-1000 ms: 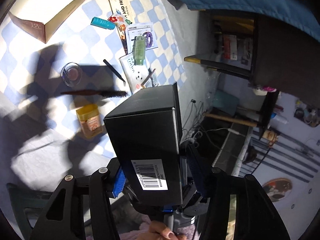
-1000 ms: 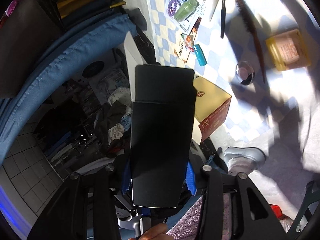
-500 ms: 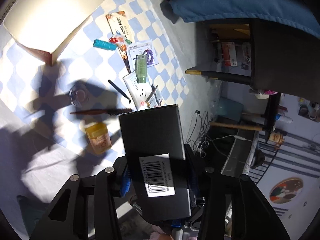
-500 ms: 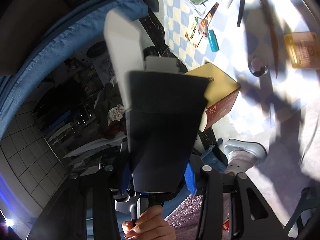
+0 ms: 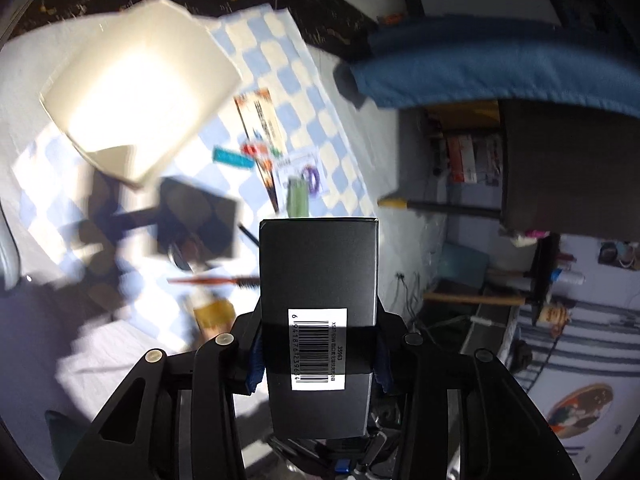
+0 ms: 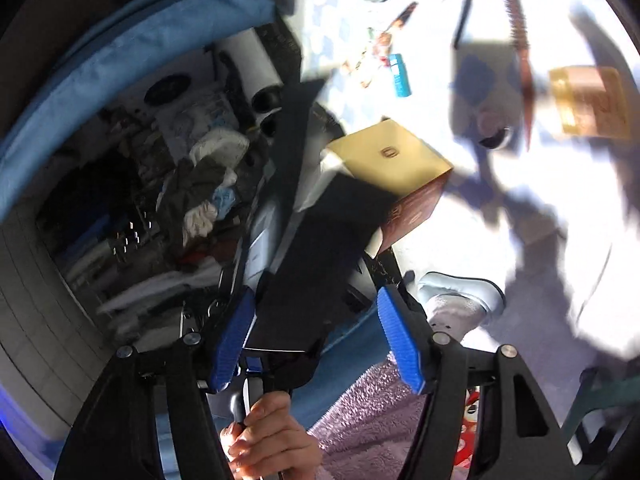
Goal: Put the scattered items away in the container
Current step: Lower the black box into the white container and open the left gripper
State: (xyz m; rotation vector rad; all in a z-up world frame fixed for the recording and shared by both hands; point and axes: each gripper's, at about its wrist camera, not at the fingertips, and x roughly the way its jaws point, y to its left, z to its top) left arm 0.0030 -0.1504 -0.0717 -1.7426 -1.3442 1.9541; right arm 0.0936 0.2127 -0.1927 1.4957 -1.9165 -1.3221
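Bed: blue checked cloth (image 5: 280, 92) in bright sun.
Black box (image 5: 318, 280): pinched in the left gripper (image 5: 318, 356).
Right gripper (image 6: 318, 338): jaws opening, pads off the box.
Carton (image 5: 136, 92): open, far left.
Small things: scattered beside the carton.

Off to your side, a blue cushion (image 5: 500, 68) tops a dark cabinet (image 5: 568, 168); a purple fuzzy rug (image 6: 372, 412) lies beneath, with heaped clothes (image 6: 200, 184) nearby.
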